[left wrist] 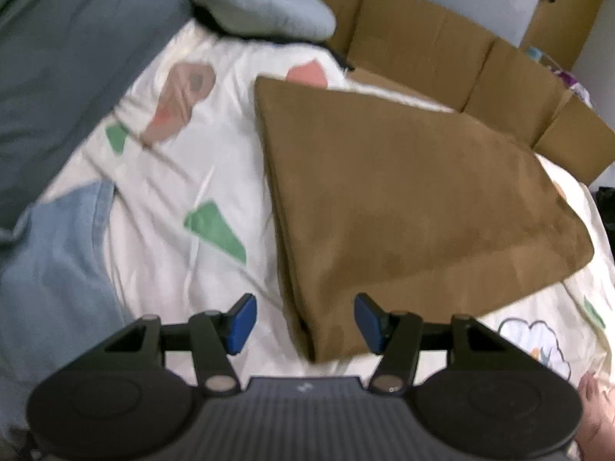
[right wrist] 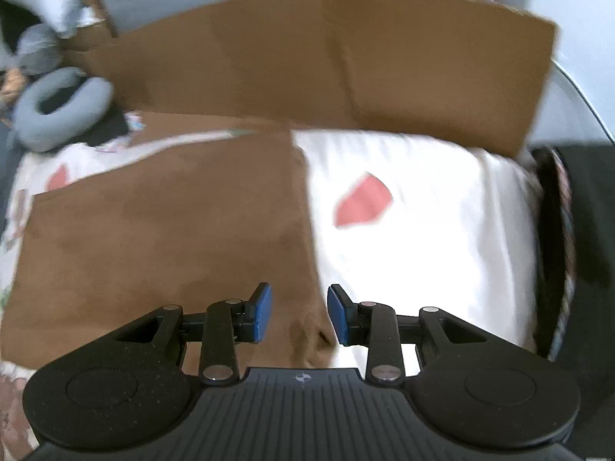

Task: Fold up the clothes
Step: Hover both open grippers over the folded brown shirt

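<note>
A brown cloth (left wrist: 403, 199), folded into a flat rectangle, lies on a white bed sheet (left wrist: 161, 199) printed with green and pink shapes. In the left wrist view my left gripper (left wrist: 306, 322) is open, and the cloth's near corner lies in the gap between its blue pads (left wrist: 242, 322), which do not touch it. In the right wrist view the same brown cloth (right wrist: 161, 238) fills the left half. Its right edge and a creased near corner run between the fingers of my right gripper (right wrist: 300, 315). Those jaws stand apart, with no pad pressing on the fabric.
A light blue denim garment (left wrist: 57, 261) lies at the left, beside grey-blue bedding (left wrist: 69, 57). A grey neck pillow (right wrist: 57, 111) sits at the head of the bed. Flattened cardboard (right wrist: 326, 61) stands along the far side. A dark bag (right wrist: 569, 249) borders the right.
</note>
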A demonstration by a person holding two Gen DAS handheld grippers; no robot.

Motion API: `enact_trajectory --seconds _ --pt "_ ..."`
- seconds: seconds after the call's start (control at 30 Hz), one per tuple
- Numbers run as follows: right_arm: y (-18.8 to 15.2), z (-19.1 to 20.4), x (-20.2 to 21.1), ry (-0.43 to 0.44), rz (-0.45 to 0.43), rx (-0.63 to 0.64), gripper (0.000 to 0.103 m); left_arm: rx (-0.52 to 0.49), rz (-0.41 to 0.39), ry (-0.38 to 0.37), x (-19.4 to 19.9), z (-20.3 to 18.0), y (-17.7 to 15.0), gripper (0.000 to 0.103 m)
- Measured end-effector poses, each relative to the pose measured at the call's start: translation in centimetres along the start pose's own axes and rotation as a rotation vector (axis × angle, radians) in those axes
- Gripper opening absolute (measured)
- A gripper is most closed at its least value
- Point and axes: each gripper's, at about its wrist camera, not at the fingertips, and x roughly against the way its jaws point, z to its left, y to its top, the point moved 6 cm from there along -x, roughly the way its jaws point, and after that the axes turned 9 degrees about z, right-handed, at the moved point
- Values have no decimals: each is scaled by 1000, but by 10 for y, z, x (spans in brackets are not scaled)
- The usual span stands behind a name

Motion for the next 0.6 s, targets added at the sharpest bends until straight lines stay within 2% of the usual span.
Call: enact_trajectory --seconds 0.07,0.13,0.2,0.5,0.6 --pt "-5 0 1 18 -27 27 39 22 8 -4 -5 2 -2 52" --pt "-11 -7 -6 14 1 -23 39 44 13 -8 -9 3 -3 47" --pt "-15 -10 -13 28 32 -43 39 51 12 -35 -12 1 -4 46" --pt "-26 -13 -29 50 48 -14 39 63 65 -71 -30 -8 -9 44" --pt "-27 -13 -34 63 46 -20 39 86 79 -74 -35 -6 -10 34"
